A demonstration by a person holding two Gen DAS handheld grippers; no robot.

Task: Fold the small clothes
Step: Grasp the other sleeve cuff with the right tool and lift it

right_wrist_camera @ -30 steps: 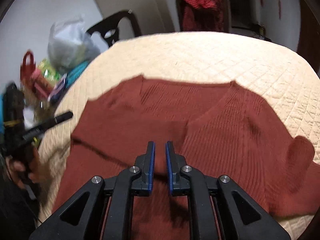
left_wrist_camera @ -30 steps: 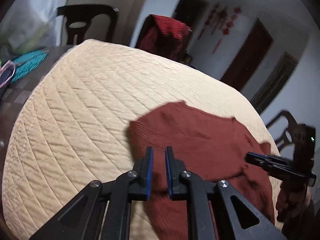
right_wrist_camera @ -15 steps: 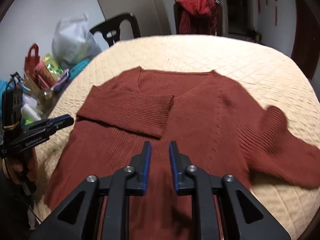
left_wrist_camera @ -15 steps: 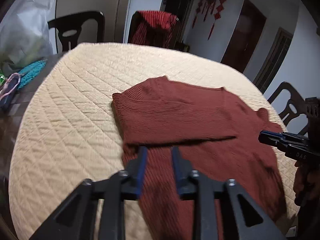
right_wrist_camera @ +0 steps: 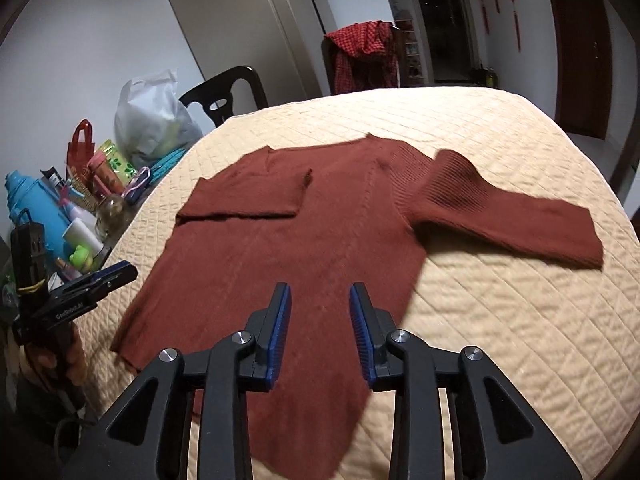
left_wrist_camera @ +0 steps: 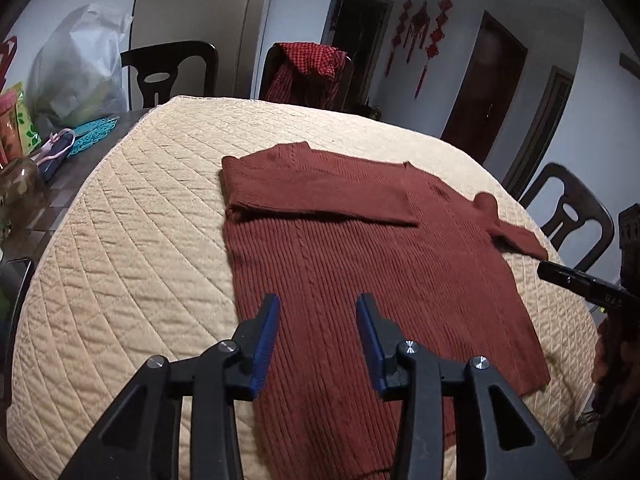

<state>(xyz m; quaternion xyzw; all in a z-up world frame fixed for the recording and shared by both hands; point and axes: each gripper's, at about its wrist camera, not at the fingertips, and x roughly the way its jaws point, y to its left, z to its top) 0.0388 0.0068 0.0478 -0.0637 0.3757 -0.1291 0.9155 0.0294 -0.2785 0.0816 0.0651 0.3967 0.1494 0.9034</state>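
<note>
Both tongs, left (left_wrist_camera: 317, 342) and right (right_wrist_camera: 319, 330), opening, empty; sweater (right_wrist_camera: 280, 264) mid-frame, one sleeve folded in, right-side sleeve (right_wrist_camera: 516, 220) likely next

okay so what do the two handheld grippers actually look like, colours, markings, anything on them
Both match: the left gripper and right gripper have matte black, angular linkage arms with cut-out openings, round silver pivot screws, and ribbed blue pads lining the inner faces of the fingers. Seen from the side, each carries small white lettering, too small to read reliably. No sleeves are visible.
</note>
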